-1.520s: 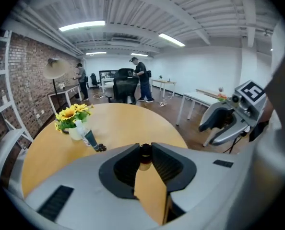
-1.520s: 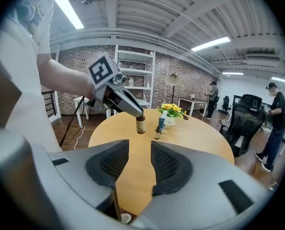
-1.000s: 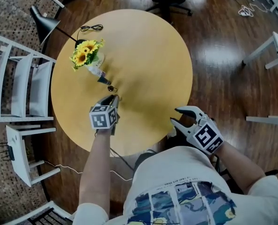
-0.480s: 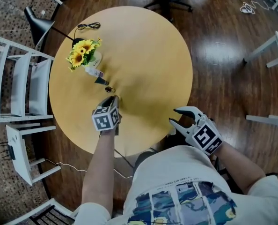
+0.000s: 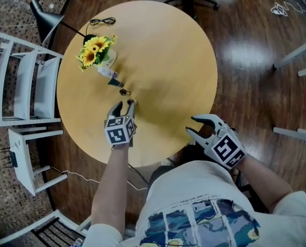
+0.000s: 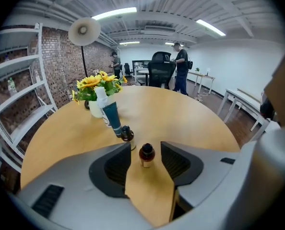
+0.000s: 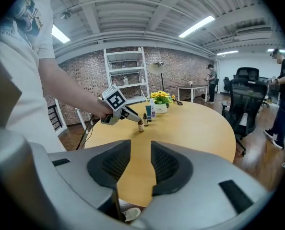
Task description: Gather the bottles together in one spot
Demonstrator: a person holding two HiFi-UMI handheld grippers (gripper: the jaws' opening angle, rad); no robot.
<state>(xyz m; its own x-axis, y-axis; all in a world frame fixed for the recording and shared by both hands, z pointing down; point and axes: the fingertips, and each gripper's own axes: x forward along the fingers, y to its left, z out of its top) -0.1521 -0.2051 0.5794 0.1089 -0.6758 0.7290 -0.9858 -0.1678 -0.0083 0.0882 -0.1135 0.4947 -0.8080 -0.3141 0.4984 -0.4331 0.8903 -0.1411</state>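
Observation:
On the round wooden table (image 5: 168,50), a teal-and-white tube (image 5: 107,75) (image 6: 110,115) stands by a white vase of sunflowers (image 5: 96,51) (image 6: 95,86). A small brown bottle (image 6: 127,134) stands just in front of the tube. A second small brown bottle (image 5: 123,92) (image 6: 146,155) stands upright between the tips of my left gripper (image 5: 125,103) (image 6: 145,144). Those jaws have just been opening, and their pads are off the bottle. My right gripper (image 5: 192,126) (image 7: 141,143) hovers open and empty at the table's near edge, well to the right of the bottles (image 7: 143,122).
A black lamp (image 5: 42,14) and a coiled cable (image 5: 101,21) are at the table's far left. White shelves and chairs (image 5: 24,86) flank the left side, with more white furniture (image 5: 302,60) on the right. An office chair (image 6: 160,67) and people stand beyond the table.
My left gripper's jaws, shut on the small brown bottle before, now stand apart, and the bottle rests on the table near the other bottles. The right gripper has stayed put.

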